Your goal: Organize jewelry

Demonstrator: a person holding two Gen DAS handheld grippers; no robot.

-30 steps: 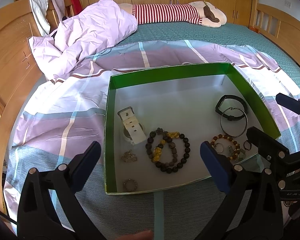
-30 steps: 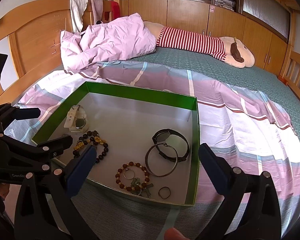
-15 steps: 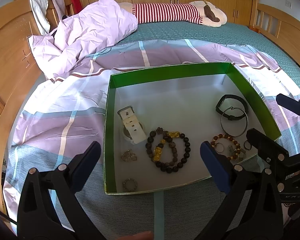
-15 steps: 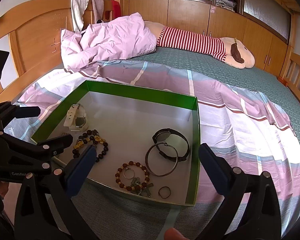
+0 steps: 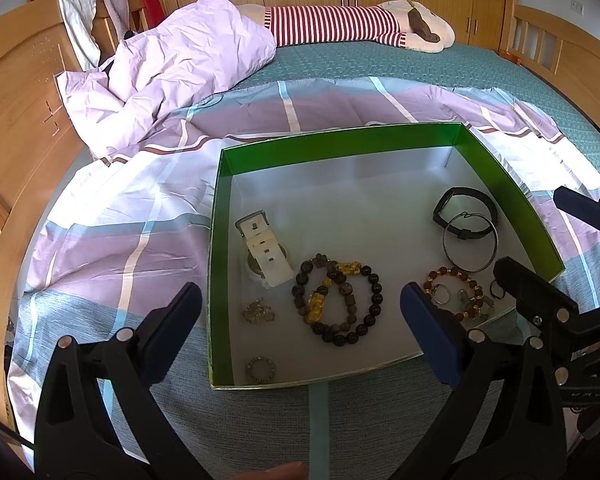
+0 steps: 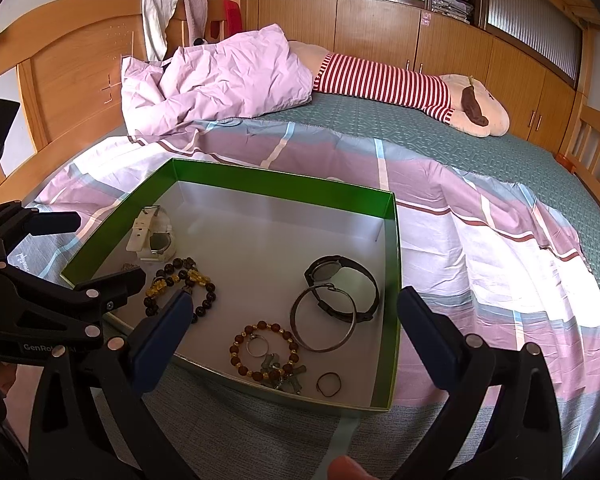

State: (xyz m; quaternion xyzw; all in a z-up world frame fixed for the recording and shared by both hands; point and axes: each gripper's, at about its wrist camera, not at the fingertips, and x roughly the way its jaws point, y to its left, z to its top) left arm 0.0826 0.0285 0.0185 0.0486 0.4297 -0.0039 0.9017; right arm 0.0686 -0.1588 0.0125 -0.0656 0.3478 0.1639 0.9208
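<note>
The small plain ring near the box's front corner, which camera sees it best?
The right wrist view: the small plain ring lies fully exposed beside the amber bead bracelet. In the left wrist view it is partly hidden behind the right gripper.

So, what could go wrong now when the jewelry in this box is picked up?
The bangle overlaps the black watch, so lifting one may drag the other. Small rings and charms lie tangled with the amber bracelet and could snag. The box sits on soft bedding and may tilt if pushed.
</note>
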